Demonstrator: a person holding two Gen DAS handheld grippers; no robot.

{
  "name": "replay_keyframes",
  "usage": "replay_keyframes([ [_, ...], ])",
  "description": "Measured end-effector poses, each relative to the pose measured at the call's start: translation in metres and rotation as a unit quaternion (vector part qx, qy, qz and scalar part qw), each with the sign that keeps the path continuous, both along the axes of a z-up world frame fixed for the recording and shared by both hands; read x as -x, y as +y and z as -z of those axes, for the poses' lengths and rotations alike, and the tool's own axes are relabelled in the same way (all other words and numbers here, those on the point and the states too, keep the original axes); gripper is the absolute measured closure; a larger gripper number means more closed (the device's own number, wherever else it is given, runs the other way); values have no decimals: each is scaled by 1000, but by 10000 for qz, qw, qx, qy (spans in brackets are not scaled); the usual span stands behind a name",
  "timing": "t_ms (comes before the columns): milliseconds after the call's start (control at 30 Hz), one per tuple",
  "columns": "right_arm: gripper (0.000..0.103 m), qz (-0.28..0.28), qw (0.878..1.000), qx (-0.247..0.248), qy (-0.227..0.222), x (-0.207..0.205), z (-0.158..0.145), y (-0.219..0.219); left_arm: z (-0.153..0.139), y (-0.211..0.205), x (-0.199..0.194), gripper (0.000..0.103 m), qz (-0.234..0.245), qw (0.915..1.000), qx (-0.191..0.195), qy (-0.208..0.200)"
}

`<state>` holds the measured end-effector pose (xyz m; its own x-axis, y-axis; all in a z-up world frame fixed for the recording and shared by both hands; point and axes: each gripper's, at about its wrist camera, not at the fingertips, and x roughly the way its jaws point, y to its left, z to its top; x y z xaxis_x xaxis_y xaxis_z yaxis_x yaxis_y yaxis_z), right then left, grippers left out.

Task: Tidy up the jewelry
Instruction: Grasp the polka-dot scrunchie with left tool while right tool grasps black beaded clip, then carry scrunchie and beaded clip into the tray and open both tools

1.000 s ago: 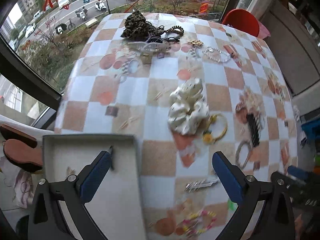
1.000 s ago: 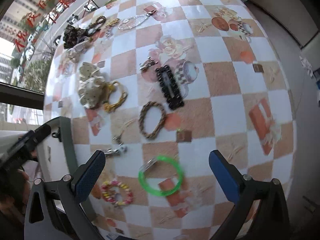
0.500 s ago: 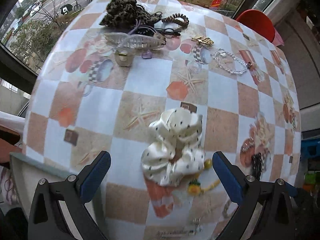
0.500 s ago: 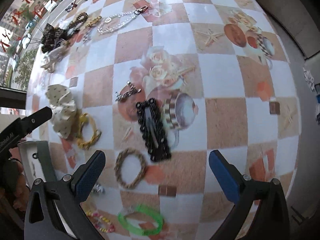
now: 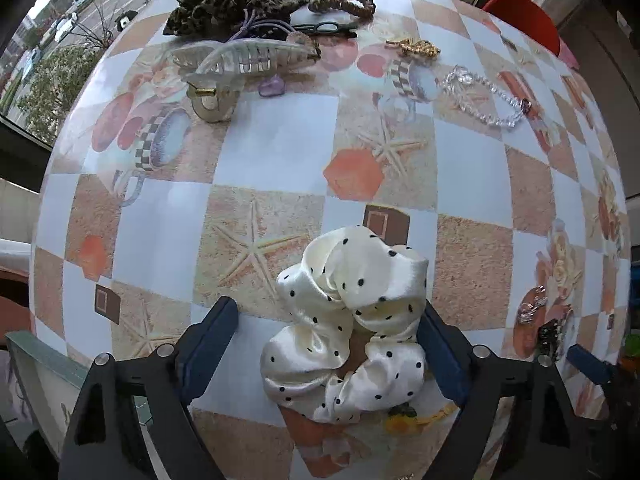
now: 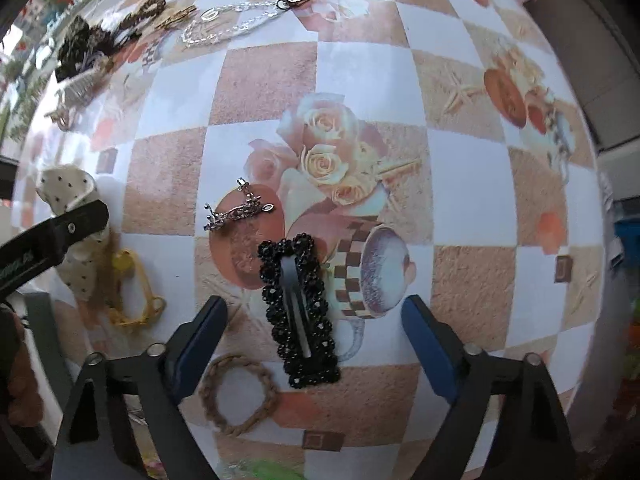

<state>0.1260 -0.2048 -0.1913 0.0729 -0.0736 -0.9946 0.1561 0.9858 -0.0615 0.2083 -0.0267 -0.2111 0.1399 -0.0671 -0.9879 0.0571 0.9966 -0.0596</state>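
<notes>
Left gripper (image 5: 326, 344) wide, jaws straddling the scrunchie (image 5: 348, 324) on the surface (image 5: 272, 132). Satin: light, soft, slippery; judge best pinched across bunched folds. Right gripper (image 6: 314, 342) wide over the black clip (image 6: 298, 312), stiff, flat; take by edges.

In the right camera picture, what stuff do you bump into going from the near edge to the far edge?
Braided brown ring → black sparkly hair clip → silver clip → clear bead chain.
</notes>
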Motion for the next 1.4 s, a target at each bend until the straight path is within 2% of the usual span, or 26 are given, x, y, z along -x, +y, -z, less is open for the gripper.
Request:
replay_keyframes([
  [67, 22, -63, 9999, 62, -54, 2, -1, 4, 2, -9, 2, 16, 88, 9999, -85, -41],
  [133, 30, -109, 9999, 75, -89, 2, -3, 6, 0, -14, 3, 24, 197, 9997, -114, -130],
  [167, 34, -130, 9998, 78, -106, 2, -3, 7, -1, -18, 4, 32, 230, 9995, -117, -154],
  [200, 43, -160, 9997, 85, -138, 2, -5, 10, -3, -21, 4, 41, 277, 9994, -123, -192],
  [233, 56, -187, 9996, 92, -176, 1, -7, 12, -4, -23, 6, 46, 302, 9993, -120, -206],
  [300, 71, -175, 9996, 87, -199, 2, -8, 18, -7, -25, 6, 62, 316, 9992, -101, -218],
  [400, 71, -124, 9997, 26, -220, 0, -9, 18, -12, -24, 7, 76, 264, 9993, -28, -264],
  [600, 72, 128, 9987, -235, -436, 8, -27, -3, -38, -22, 25, 77, 304, 9980, 159, -521],
  [833, 72, 293, 9956, -609, -654, 29, -53, -17, -67, 4, 47, 77, 366, 9961, 350, -717],
  [1100, 72, 358, 9929, -816, -791, 56, -77, -7, -94, 37, 97, 77, 321, 9952, 492, -782],
  [1400, 72, 77, 9921, -929, -834, 72, -97, 35, -116, 78, 148, 77, 121, 9946, 522, -894],
])
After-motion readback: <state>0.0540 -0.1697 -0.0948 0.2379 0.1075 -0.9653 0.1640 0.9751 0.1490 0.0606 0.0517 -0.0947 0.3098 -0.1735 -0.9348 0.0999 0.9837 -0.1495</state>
